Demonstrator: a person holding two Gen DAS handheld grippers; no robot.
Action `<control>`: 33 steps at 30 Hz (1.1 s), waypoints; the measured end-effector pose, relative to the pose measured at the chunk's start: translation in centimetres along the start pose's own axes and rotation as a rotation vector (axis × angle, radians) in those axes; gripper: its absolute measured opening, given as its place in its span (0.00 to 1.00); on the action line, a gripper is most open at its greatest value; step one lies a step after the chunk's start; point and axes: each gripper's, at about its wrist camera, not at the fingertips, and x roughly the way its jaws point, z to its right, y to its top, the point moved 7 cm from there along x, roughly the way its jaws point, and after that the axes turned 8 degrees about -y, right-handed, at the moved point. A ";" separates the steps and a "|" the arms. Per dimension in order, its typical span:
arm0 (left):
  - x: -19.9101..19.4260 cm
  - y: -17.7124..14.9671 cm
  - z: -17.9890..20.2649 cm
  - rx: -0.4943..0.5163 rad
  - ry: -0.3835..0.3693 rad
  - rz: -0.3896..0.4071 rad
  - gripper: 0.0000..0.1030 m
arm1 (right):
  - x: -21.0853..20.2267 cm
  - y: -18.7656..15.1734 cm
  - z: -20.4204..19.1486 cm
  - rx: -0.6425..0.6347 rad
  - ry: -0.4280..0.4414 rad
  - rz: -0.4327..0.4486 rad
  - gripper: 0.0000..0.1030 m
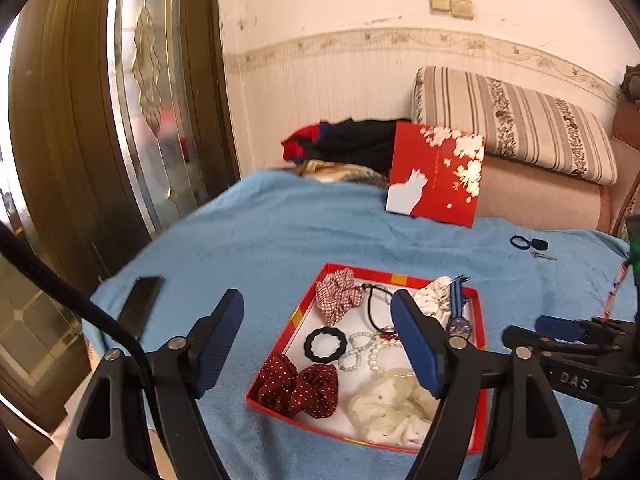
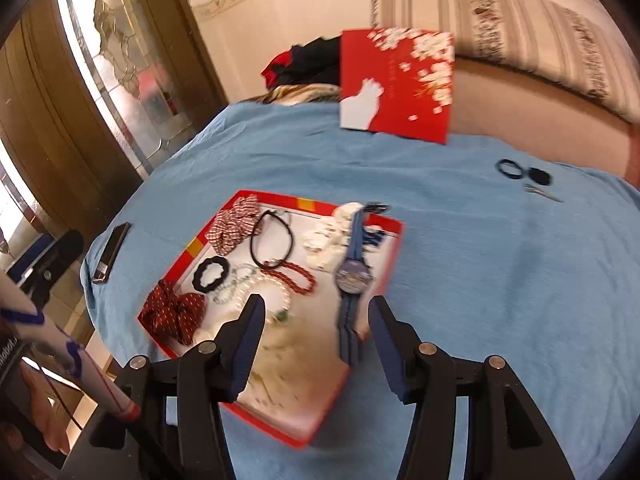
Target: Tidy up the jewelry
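A red open box (image 1: 304, 308) (image 2: 188, 250) lies on the blue cloth. It holds scrunchies, bead bracelets (image 1: 360, 350), a black cord necklace (image 2: 272, 240), a black ring (image 1: 320, 343) and a blue watch (image 2: 354, 276). The watch strap hangs over the box's right rim. My left gripper (image 1: 320, 344) is open over the box's near part. My right gripper (image 2: 316, 344) is open just above the box's near right side, by the watch strap. The right gripper also shows in the left wrist view (image 1: 560, 330). A dark hair tie (image 2: 510, 169), a black ring (image 2: 539, 177) and a small metal clip (image 2: 542, 193) lie on the cloth at far right.
The red box lid (image 1: 436, 174) stands propped at the bed's far edge against dark clothes (image 1: 352, 140). A striped cushion (image 1: 516, 120) lies behind. A black phone (image 2: 111, 252) lies at the cloth's left edge. A glass-panelled door (image 1: 148, 80) is on the left.
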 end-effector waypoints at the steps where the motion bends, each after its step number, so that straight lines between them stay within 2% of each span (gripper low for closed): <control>1: -0.5 0.0 0.4 0.001 0.004 0.004 0.76 | -0.7 -0.3 0.5 0.003 -0.010 0.006 0.58; 6: -3.3 -0.3 2.5 -0.053 0.011 0.010 0.78 | -3.7 -2.2 3.3 0.009 -0.057 0.041 0.58; 8: -4.2 -0.5 3.1 -0.074 0.016 0.014 0.82 | -4.8 -2.8 4.2 0.012 -0.075 0.057 0.59; 10: -5.1 -0.6 3.7 -0.083 0.030 0.030 0.90 | -5.8 -3.3 5.0 0.020 -0.090 0.072 0.60; 13: -7.2 -0.4 4.2 -0.093 0.086 0.109 0.99 | -7.3 -4.1 6.0 0.033 -0.106 0.093 0.61; 17: -9.8 0.2 5.0 -0.080 0.132 0.165 1.00 | -8.9 -4.8 6.5 0.052 -0.116 0.111 0.61; 25: -12.1 -0.2 5.7 -0.087 0.114 0.148 1.00 | -11.7 -5.7 6.1 0.031 -0.150 0.150 0.63; 29: -12.3 -0.7 6.0 -0.100 0.070 0.123 1.00 | -12.5 -5.9 5.7 0.017 -0.168 0.157 0.65; 33: -12.0 -1.2 6.3 -0.086 0.067 0.099 1.00 | -12.5 -6.1 5.1 -0.002 -0.187 0.152 0.65</control>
